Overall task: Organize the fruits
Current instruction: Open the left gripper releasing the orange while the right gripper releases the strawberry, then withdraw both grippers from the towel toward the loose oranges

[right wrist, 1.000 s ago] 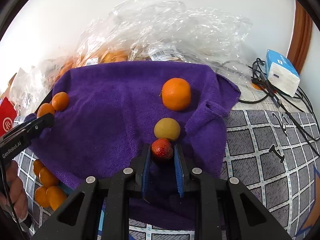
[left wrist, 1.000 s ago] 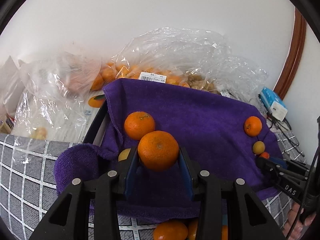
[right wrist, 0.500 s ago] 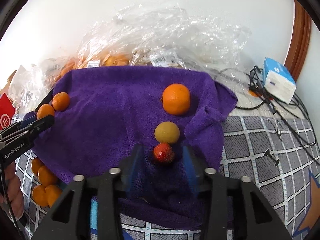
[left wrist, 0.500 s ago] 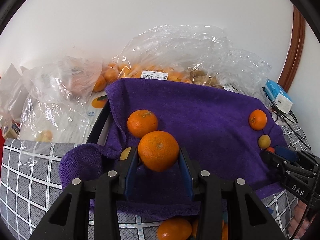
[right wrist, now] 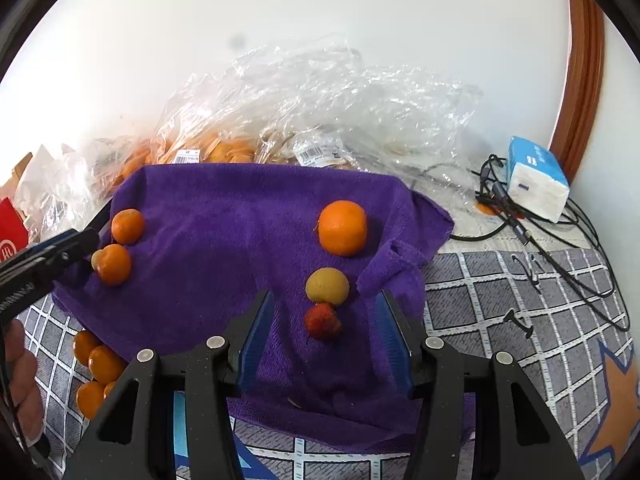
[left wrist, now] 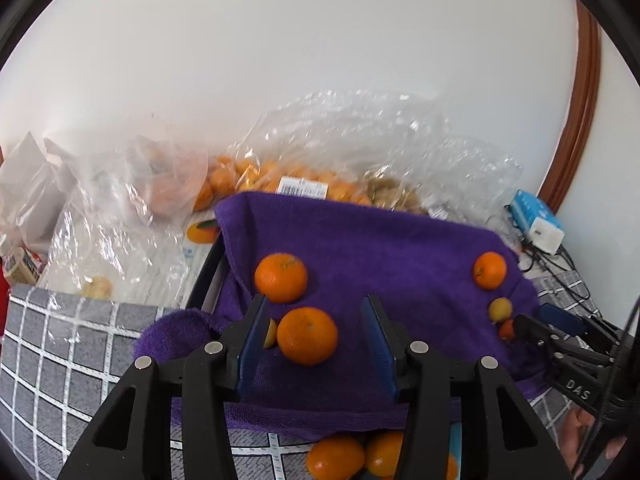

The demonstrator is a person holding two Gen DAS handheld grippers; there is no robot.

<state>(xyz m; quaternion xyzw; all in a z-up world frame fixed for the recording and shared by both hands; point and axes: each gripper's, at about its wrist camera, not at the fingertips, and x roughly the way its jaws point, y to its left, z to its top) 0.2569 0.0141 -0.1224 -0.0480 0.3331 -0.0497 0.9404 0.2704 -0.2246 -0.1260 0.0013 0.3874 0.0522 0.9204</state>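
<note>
Left gripper: jaws opening, apart, clear of orange lying between them on purple towel.
Right gripper: jaws opening, apart; strawberry between, untouched, on towel.

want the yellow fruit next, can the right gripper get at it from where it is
Probably yes. The yellow fruit lies just past the right gripper, whose jaws are opening, but the red fruit sits between the fingers, touching it, and may get nudged.
</note>
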